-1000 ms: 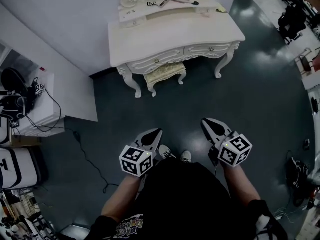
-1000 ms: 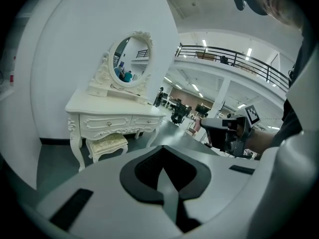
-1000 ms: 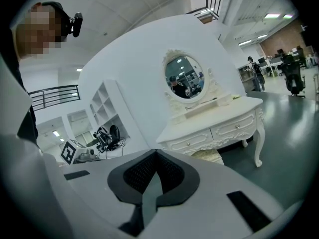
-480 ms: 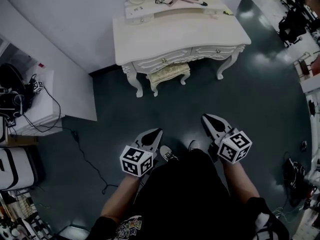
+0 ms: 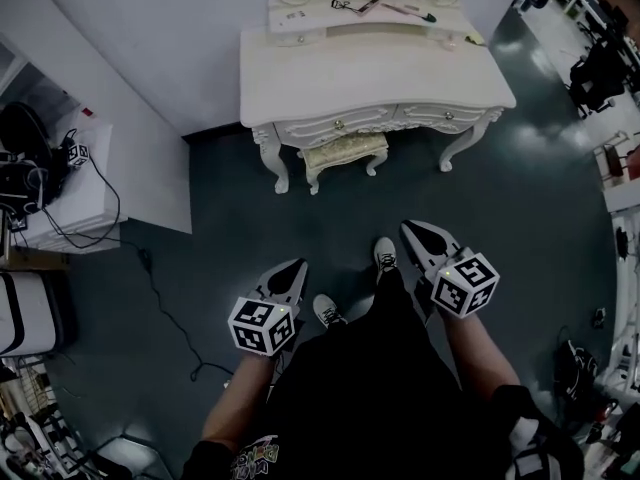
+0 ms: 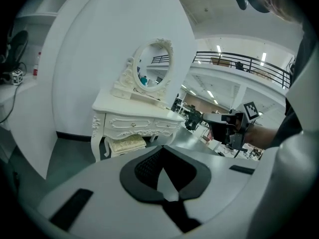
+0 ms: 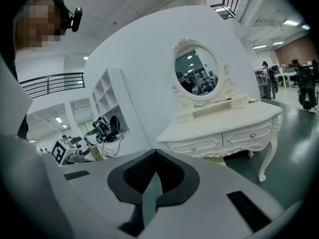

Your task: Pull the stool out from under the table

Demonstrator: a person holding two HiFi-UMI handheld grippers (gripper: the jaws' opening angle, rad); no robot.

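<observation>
A small stool [image 5: 344,152] with a cream cushion and white carved legs stands tucked under the white dressing table [image 5: 370,78] at the top of the head view. The stool [image 6: 125,143] shows under the table [image 6: 134,108] in the left gripper view; in the right gripper view only a sliver of it [image 7: 217,156] shows under the table [image 7: 224,128]. My left gripper [image 5: 293,269] and right gripper [image 5: 415,232] are both shut and empty, held well short of the stool above the dark floor. My two shoes show between them.
A white partition wall [image 5: 120,118] runs along the left, with a low white shelf [image 5: 70,198] holding cables and headphones. A black cable [image 5: 170,313] trails over the floor at the left. Small items lie on the table's upper shelf [image 5: 370,13] under an oval mirror.
Both grippers and my feet have moved toward the dressing table, which now lies closer and further right in the head view. Both grippers stay shut.
</observation>
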